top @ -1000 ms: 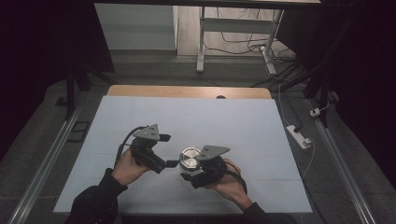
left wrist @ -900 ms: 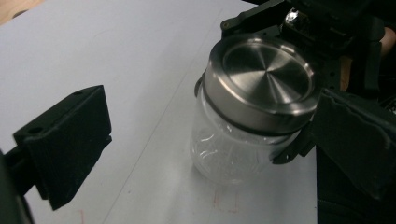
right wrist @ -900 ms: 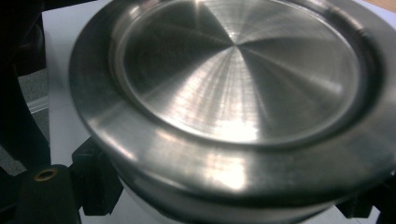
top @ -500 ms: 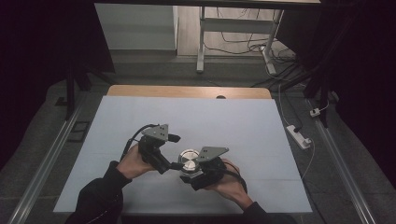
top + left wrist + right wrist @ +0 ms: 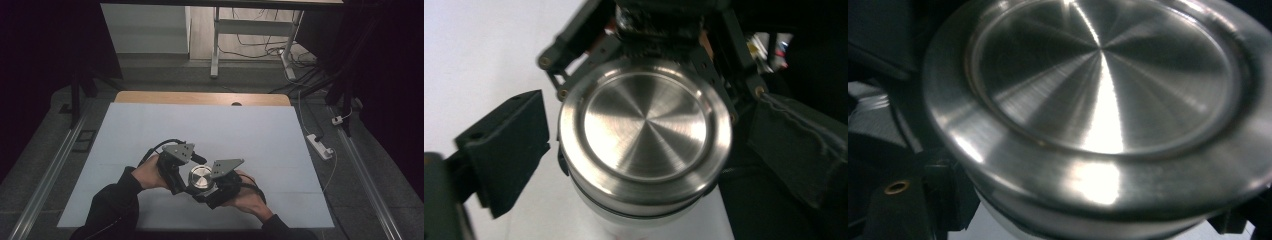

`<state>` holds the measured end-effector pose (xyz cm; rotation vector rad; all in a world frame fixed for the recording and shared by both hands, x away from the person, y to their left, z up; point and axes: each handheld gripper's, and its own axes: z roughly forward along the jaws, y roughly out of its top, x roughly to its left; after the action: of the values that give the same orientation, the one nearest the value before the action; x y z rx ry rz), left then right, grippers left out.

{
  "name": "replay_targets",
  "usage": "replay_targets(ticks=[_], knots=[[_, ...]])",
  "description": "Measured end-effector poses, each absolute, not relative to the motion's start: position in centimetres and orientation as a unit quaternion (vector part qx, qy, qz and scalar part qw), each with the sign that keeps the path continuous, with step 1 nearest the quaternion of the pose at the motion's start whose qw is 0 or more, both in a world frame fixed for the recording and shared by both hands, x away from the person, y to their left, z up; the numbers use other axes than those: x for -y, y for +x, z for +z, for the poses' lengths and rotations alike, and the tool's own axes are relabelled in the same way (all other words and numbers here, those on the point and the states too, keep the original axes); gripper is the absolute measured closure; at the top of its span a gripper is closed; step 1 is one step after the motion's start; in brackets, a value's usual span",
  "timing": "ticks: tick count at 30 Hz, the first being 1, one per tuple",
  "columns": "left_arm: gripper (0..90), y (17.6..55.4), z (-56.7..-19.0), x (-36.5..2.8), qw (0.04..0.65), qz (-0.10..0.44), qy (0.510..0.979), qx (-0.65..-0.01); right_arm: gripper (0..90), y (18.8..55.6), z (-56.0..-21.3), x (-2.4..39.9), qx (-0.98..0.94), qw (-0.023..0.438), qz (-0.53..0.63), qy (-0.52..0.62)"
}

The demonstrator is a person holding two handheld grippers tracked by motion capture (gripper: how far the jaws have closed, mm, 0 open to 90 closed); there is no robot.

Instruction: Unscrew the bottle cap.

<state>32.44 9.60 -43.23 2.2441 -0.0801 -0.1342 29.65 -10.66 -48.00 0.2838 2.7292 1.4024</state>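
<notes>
- the steel-lidded container (image 5: 200, 176) stands upright on the white table cover (image 5: 260, 135), long axis vertical, its round brushed lid (image 5: 645, 125) facing up
- it sits near the front edge of the table, a little left of the middle, between the two hands
- the right gripper (image 5: 212, 187) is clamped on the container's body below the lid, reaching in from the front right
- the left gripper (image 5: 184, 184) comes in from the left; its jaws have just been closing with the lid between them, the left pad (image 5: 506, 150) a sliver off the rim, so not yet pinching
- the cover lies bare behind and to both sides, with wide room up to the wooden far edge (image 5: 200, 98); toward the person the front edge is close
</notes>
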Motion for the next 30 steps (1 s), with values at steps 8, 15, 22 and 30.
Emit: replay_targets(ticks=[8, 15, 22, 30], knots=[[18.3, 31.9, -43.4, -9.5, 0.429, -0.031, 0.902, 0.027, 15.0, 29.5, -47.5, 10.9, -0.885, 0.033, 0.457, 0.08], [18.6, 31.4, -43.3, -8.2, 0.43, 0.054, 0.895, -0.102, 15.0, 30.6, -47.6, 11.4, -0.87, 0.082, 0.452, 0.181], [10.3, 31.7, -43.0, -7.7, 0.454, 0.049, 0.875, -0.162, 15.0, 30.9, -47.7, 11.8, -0.856, 0.103, 0.453, 0.228], [4.6, 32.1, -42.2, -11.0, 0.459, -0.001, 0.885, -0.075, 15.0, 30.2, -47.8, 11.1, -0.872, 0.067, 0.455, 0.167]])
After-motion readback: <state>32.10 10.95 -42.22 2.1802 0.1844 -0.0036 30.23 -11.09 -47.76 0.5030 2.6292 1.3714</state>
